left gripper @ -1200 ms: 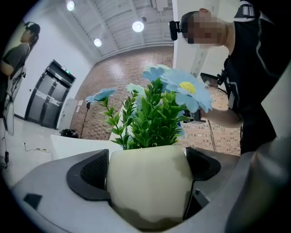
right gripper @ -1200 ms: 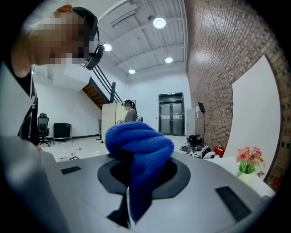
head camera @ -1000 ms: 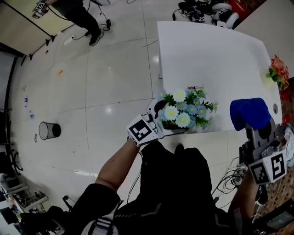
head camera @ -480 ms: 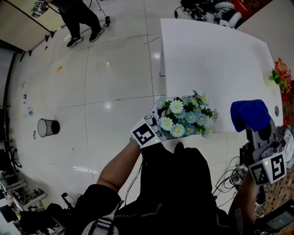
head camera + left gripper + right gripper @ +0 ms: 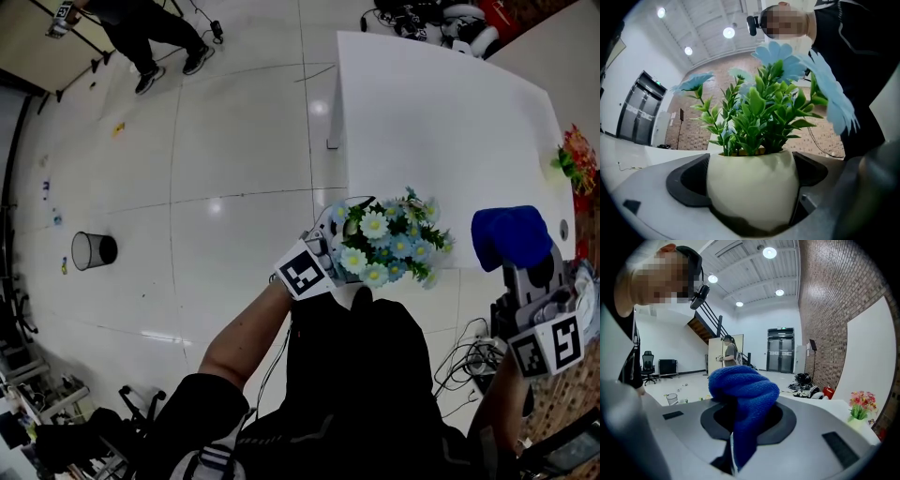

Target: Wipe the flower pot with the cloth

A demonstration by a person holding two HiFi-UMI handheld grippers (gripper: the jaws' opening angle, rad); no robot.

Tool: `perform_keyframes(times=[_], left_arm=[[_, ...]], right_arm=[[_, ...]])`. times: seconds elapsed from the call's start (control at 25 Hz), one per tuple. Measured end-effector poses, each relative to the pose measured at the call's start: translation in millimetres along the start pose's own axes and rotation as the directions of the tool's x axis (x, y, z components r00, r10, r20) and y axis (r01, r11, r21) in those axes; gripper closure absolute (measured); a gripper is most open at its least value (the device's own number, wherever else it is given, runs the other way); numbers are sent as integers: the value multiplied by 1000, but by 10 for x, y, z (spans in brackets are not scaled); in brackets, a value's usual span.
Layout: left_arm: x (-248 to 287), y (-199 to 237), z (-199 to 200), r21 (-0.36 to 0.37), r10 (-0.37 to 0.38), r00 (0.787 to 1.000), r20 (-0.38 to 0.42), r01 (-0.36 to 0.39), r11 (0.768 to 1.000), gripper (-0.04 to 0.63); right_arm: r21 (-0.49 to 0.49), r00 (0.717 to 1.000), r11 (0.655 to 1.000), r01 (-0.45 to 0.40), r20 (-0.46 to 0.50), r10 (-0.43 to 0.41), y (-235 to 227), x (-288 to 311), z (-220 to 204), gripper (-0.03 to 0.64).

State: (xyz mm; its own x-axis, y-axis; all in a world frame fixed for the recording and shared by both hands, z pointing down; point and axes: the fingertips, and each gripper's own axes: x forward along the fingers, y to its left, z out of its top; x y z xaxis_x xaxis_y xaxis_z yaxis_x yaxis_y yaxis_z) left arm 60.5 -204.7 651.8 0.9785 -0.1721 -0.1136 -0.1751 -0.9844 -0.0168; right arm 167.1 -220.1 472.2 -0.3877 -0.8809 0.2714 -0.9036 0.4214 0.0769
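While a black bin [image 5: 94, 250] stands far off on the tiled floor at the left and a person [image 5: 150, 28] walks at the top left corner of the head view, the left gripper [image 5: 333, 239] is closed on the pot [image 5: 752, 187], one dark jaw pressing each side of its rounded cream wall. In the left gripper view the pot fills the gap between the jaws, with green leaves rising from its mouth and pale blue flowers [image 5: 389, 246] spreading above them. From the head view the pot itself is mostly hidden under the flowers; the bunch sits at the near edge of the white table [image 5: 441, 122], by its near left corner and just in front of the person's dark torso. Whether the pot's base touches the table cannot be told. Further right, the blue cloth [image 5: 509, 236] is bunched in a thick fold at the tip of the right gripper [image 5: 520, 262], whose jaws pinch it, with the loose end hanging down between them in the right gripper view. Cloth and pot are apart, with bare table edge between them. At the table's far right edge stands a small bunch of red and green flowers [image 5: 572, 161].
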Motion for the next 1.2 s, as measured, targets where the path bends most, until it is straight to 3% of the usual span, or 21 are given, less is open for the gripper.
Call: perform_keyframes(times=[0.24,0.44,0.64,0.8,0.96,1.2], left_arm=[[-148,62,-3,-84,26,1000,-16,-27,996,54],[-282,6,16,-98,27,998,-56,-32,995,53],[-541,-24,144,-130,68,991,-117,-83,988,54],[-741,-33,457,-114,102,981,-164,-122,986,54],[-862,-16,980,-131,137,981,-140,-156,979,54],[-852,-13,1886,-41,114,985,-128,-120,992,54]], right_arm=[[-6,1000,1000,-4,-11,4,47,21,134,546],[-2,999,1000,22,-33,-22,45,-48,221,546],[12,999,1000,20,-44,-20,115,-134,444,546],[28,1000,999,24,-8,-24,110,-214,783,546],[41,998,999,34,51,-36,76,-305,1123,546],[33,989,998,51,136,-55,66,-488,1587,546]])
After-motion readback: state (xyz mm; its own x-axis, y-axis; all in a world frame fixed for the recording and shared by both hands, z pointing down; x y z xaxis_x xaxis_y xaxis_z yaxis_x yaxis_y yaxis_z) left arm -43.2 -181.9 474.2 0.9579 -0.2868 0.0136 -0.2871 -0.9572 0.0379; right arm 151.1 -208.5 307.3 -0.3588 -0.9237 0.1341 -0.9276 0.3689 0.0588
